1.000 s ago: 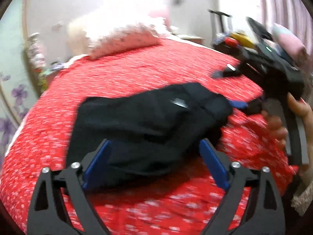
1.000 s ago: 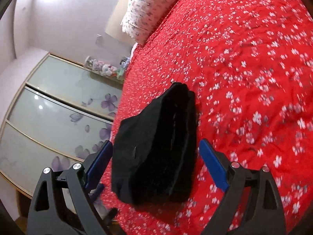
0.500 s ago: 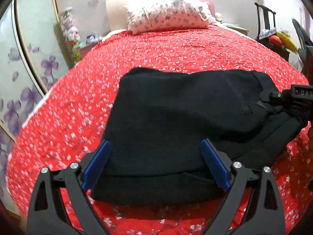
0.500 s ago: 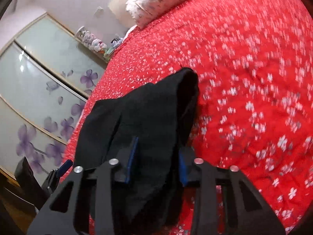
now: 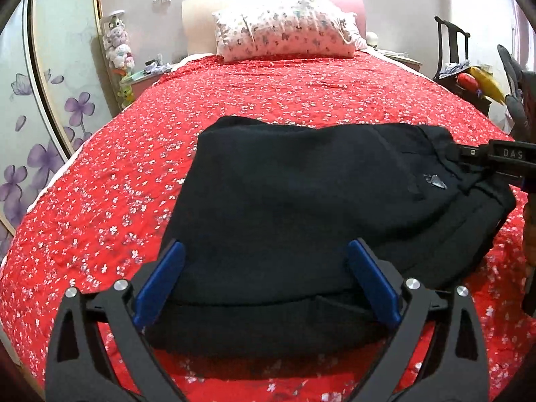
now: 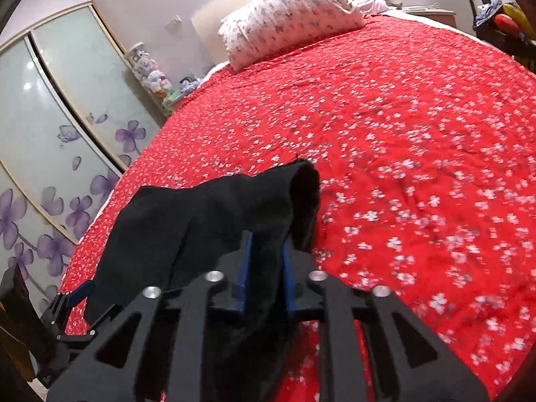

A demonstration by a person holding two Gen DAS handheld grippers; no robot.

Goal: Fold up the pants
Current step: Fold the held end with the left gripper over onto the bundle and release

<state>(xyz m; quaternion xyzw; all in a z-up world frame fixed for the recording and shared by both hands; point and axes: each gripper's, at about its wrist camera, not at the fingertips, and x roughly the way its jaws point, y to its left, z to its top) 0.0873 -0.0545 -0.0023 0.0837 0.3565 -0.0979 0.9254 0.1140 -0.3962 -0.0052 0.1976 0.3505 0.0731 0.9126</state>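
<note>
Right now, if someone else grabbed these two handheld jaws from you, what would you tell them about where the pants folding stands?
Left gripper: open, its jaws straddling the near edge of the black pants, not gripping.
Right gripper: shut on the pants, pinching a bunched edge at their right end and holding it a little off the bed.
Pants: already doubled into a compact stack near the foot of the red floral bedspread.
Left to do: probably close the left jaws on the near edge, carry one more fold over, then release and flatten.
</note>
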